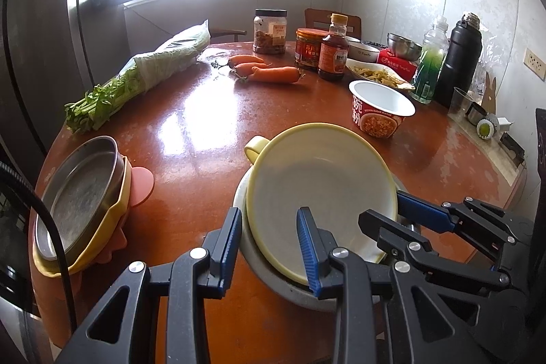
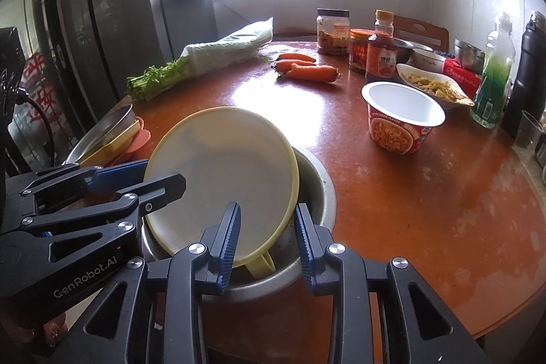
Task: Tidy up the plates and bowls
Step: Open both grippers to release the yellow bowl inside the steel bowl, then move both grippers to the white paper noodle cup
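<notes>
Round brown table [image 1: 211,125]: yellow bowl [image 1: 320,193] sits tilted in the metal basin [image 2: 317,190], handle toward the carrots [image 1: 269,72]. Left gripper [image 1: 269,248] and right gripper [image 2: 268,244] both pinch its rim.

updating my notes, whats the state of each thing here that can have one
yellow bowl: empty, tilted inside the metal bowl
metal bowl: upright, holding the yellow bowl
noodle cup: open, upright
sauce bottle: capped, upright
left gripper: jaws narrow, around the yellow bowl's rim
right gripper: jaws narrow, astride both bowls' rims
</notes>
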A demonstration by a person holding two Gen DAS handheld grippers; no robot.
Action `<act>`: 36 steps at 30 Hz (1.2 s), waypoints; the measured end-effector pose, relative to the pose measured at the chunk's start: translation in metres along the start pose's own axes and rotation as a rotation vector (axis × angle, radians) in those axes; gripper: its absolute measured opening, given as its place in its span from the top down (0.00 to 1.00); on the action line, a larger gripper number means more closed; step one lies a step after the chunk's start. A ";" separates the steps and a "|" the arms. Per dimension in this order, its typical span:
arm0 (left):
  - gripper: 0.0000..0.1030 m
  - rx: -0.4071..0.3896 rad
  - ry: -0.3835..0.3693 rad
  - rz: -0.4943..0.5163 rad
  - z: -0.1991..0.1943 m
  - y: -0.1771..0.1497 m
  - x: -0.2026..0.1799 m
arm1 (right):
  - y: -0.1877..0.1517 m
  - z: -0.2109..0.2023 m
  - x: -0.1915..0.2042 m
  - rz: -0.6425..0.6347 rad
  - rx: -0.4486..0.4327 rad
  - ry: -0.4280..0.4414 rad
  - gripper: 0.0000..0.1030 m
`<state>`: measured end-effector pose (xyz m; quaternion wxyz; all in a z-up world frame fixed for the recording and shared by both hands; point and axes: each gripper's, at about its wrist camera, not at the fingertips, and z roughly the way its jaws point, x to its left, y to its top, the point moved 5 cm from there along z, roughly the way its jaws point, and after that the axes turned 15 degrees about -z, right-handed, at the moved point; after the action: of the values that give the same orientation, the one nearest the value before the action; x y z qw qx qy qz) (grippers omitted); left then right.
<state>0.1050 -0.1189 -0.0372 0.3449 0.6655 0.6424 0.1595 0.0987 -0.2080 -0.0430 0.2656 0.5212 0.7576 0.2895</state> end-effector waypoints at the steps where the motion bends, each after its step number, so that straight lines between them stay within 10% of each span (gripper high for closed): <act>1: 0.67 0.002 -0.001 -0.006 -0.001 0.000 0.000 | 0.000 -0.001 0.000 0.000 -0.001 0.000 0.66; 36: 0.38 -0.087 -0.072 -0.045 -0.043 0.032 -0.025 | 0.004 -0.053 -0.041 0.089 -0.105 -0.030 0.39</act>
<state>0.0973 -0.1301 0.0208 0.3998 0.6408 0.6367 0.1554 0.0773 -0.2541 0.0007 0.2908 0.5442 0.7133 0.3323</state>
